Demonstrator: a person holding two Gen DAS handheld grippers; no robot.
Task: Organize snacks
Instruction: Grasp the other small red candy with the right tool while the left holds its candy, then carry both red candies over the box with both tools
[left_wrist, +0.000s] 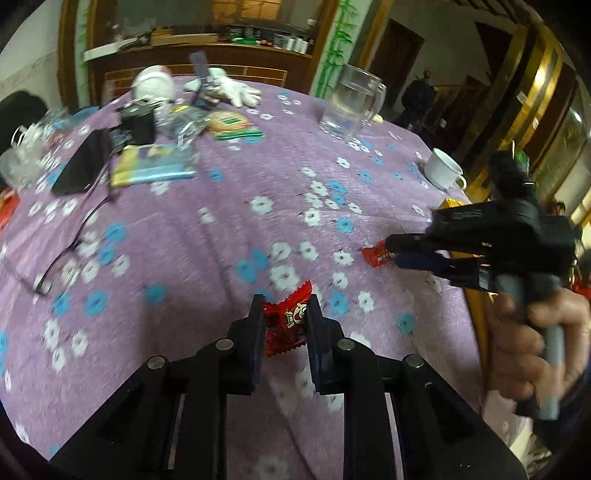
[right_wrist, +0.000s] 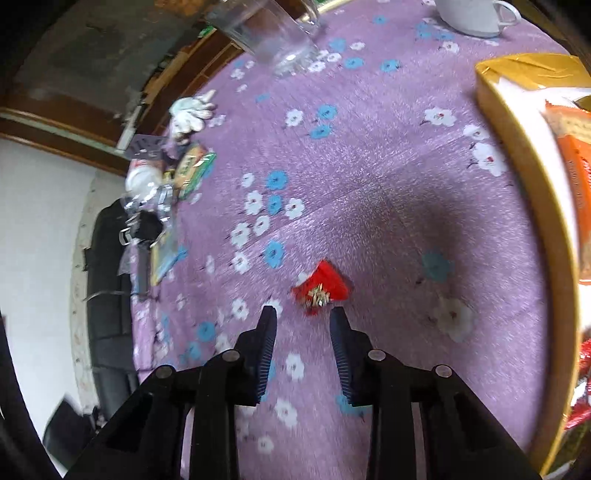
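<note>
My left gripper (left_wrist: 284, 306) was clamped on a red candy packet (left_wrist: 286, 325), lifted above the purple flowered tablecloth (left_wrist: 221, 229). My right gripper (right_wrist: 303, 314) stood narrowly parted, its fingertips just short of a second red candy (right_wrist: 320, 288) lying on the cloth, nothing between them, beside the gold-rimmed snack box (right_wrist: 517, 147).
</note>
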